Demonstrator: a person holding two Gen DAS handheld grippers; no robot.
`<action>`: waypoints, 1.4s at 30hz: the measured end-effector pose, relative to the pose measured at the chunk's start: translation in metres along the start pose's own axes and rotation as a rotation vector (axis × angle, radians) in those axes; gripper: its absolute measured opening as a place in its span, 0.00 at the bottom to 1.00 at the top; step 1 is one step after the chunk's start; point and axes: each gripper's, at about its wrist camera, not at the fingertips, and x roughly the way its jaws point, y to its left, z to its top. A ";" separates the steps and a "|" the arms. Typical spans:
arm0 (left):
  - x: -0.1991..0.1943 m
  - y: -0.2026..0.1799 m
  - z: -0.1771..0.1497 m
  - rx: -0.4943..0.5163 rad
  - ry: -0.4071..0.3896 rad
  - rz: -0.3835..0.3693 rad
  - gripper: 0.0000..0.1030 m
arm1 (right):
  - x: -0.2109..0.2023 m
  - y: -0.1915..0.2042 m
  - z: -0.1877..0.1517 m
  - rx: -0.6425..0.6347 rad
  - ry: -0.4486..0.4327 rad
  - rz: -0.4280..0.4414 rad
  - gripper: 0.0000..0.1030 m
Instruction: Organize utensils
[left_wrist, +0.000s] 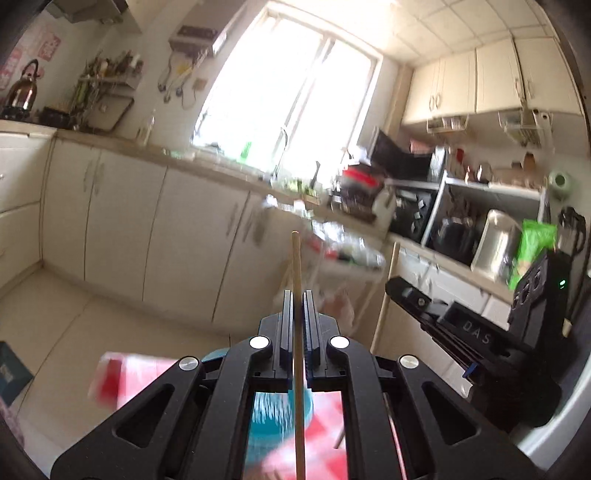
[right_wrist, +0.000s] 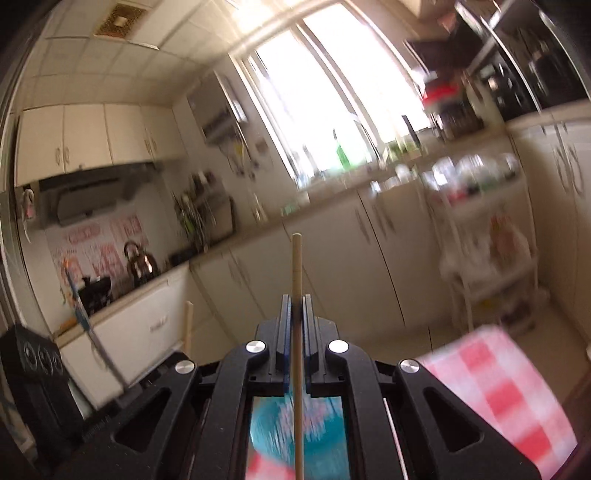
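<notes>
Between the left gripper (left_wrist: 296, 295) jaws: chopstick (left_wrist: 295, 258) is clamped upright | right gripper (right_wrist: 296, 299): second chopstick (right_wrist: 296, 258) is likewise clamped, tip projecting beyond.

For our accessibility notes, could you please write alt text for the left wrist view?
The left gripper has its jaws shut on a wooden chopstick pointing up and away. Below lie a blurred blue cup and red-checked cloth; behind, kitchen cabinets and a bright window.
</notes>
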 end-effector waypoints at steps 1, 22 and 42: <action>0.009 0.001 0.006 -0.003 -0.032 0.006 0.04 | 0.009 0.003 0.004 -0.014 -0.014 -0.004 0.06; 0.049 0.047 -0.063 -0.016 0.171 0.235 0.37 | -0.003 -0.049 -0.097 -0.022 0.248 -0.120 0.35; 0.032 0.016 -0.216 0.197 0.722 0.313 0.62 | -0.005 -0.059 -0.239 -0.278 0.807 -0.247 0.22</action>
